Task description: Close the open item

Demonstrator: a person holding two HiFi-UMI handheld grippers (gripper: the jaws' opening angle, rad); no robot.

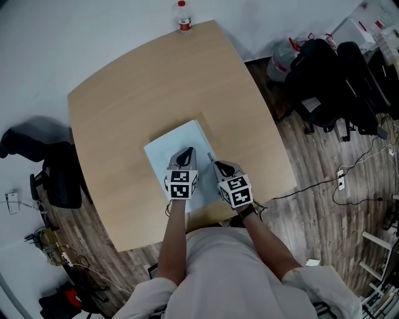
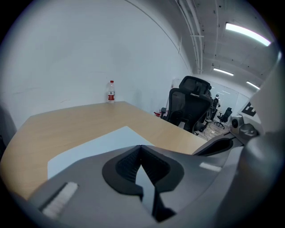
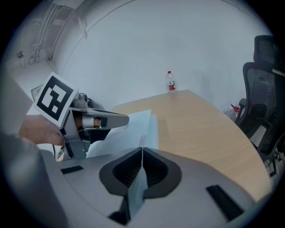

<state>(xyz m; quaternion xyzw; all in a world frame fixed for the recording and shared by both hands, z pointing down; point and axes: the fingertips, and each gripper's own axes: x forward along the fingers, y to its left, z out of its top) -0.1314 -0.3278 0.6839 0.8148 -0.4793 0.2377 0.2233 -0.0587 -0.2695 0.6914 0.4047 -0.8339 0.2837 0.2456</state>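
our left gripper (image 1: pixel 188 152) hovers over the white book (image 1: pixel 167 147) on the table (image 1: pixel 124 93), jaws pressed together, empty; our right gripper (image 1: pixel 211 157) clamps the book's thin edge.

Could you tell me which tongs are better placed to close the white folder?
Right, probably: the right tongs pinch a thin sheet of the white folder, while the left tongs sit shut above it.

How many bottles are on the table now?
1: a clear plastic bottle with a red cap, upright at the far edge of the light wooden table. The person's body hides the near edge, so another could sit there.
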